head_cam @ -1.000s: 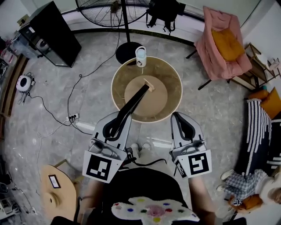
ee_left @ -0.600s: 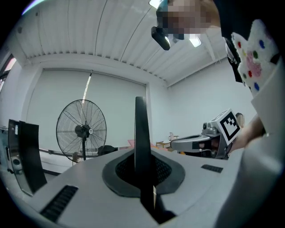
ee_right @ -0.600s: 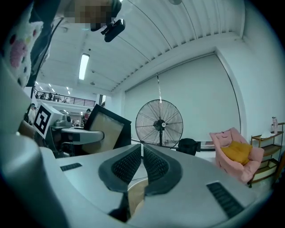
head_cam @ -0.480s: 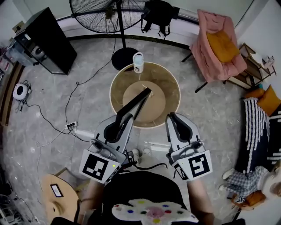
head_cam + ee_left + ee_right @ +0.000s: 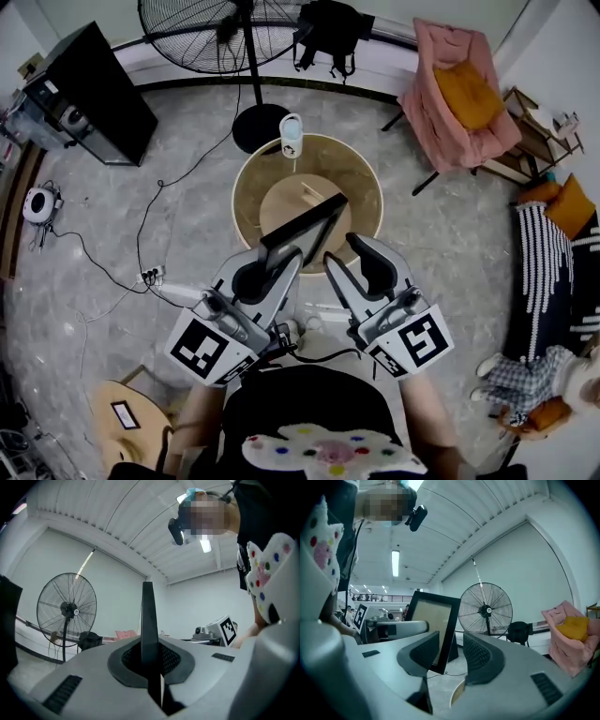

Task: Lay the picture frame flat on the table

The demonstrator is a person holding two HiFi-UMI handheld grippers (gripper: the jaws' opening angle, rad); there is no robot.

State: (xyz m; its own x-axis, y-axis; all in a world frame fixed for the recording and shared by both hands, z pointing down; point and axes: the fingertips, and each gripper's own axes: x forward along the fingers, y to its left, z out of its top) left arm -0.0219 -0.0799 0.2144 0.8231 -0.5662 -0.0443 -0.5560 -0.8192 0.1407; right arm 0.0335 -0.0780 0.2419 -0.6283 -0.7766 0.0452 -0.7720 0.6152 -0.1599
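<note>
The black picture frame (image 5: pixel 305 232) is held in the air above the round wooden table (image 5: pixel 361 183), tilted, its back facing up. My left gripper (image 5: pixel 279 261) is shut on the frame's lower edge. In the left gripper view the frame (image 5: pixel 148 620) stands edge-on between the pads. My right gripper (image 5: pixel 354 262) is to the right of the frame, its jaws opening with nothing between them. In the right gripper view the frame (image 5: pixel 433 623) stands just beyond the fingertips (image 5: pixel 423 652), glass side showing, with the left gripper (image 5: pixel 393 629) on its far side.
A white bottle (image 5: pixel 292 136) stands on the table's far rim and a small wooden piece (image 5: pixel 310 192) lies on its raised centre disc. A standing fan (image 5: pixel 246 66) is behind the table. A pink chair (image 5: pixel 459 89) is at the right, a black cabinet (image 5: pixel 89 89) at the left.
The frame has swung from nearly edge-on to showing its broad back and sits nearer me. The right gripper's jaws have spread apart and it has come in beside the frame.
</note>
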